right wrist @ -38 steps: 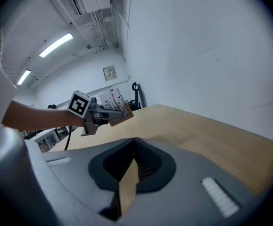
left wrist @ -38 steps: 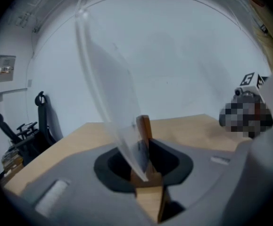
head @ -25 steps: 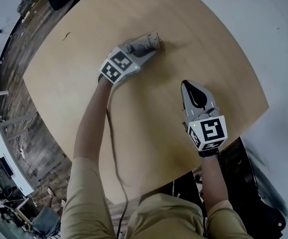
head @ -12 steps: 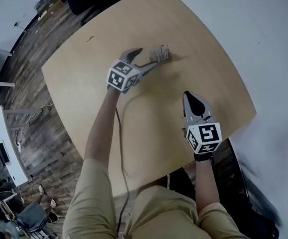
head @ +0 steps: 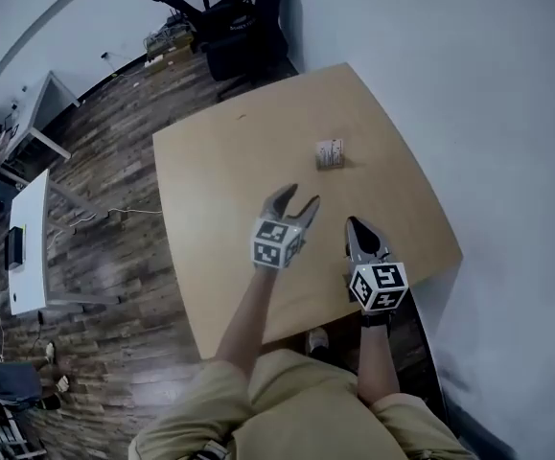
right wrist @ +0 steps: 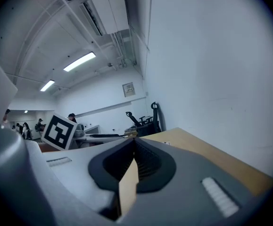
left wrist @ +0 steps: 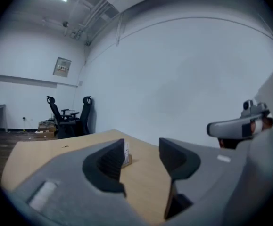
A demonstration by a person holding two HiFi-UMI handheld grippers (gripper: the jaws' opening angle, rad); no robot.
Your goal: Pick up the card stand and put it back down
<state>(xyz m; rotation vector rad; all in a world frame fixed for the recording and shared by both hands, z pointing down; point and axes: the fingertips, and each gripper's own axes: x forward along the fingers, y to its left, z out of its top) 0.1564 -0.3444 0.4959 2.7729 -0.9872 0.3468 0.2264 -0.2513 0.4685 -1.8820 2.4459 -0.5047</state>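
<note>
The card stand (head: 330, 152), a small wooden base with a white card in it, stands alone on the far right part of the light wooden table (head: 219, 180). In the left gripper view the card stand (left wrist: 126, 156) shows far off, just past the left jaw. My left gripper (head: 294, 200) hovers over the near half of the table, well short of the stand; its jaws are apart and closing, with nothing between them. My right gripper (head: 355, 226) is held beside it near the table's right edge, jaws together and empty. In its own view my right gripper (right wrist: 135, 149) shows no gap.
A grey wall (head: 469, 84) runs close along the table's right side. Black office chairs (head: 221, 15) stand beyond the far edge. A white desk (head: 30, 247) sits on the wooden floor at the left. The table's near edge lies just before the person's legs.
My left gripper has let go of the card stand, opened, and drawn back toward the person. The stand stays on the table. The head view has pulled up and back.
</note>
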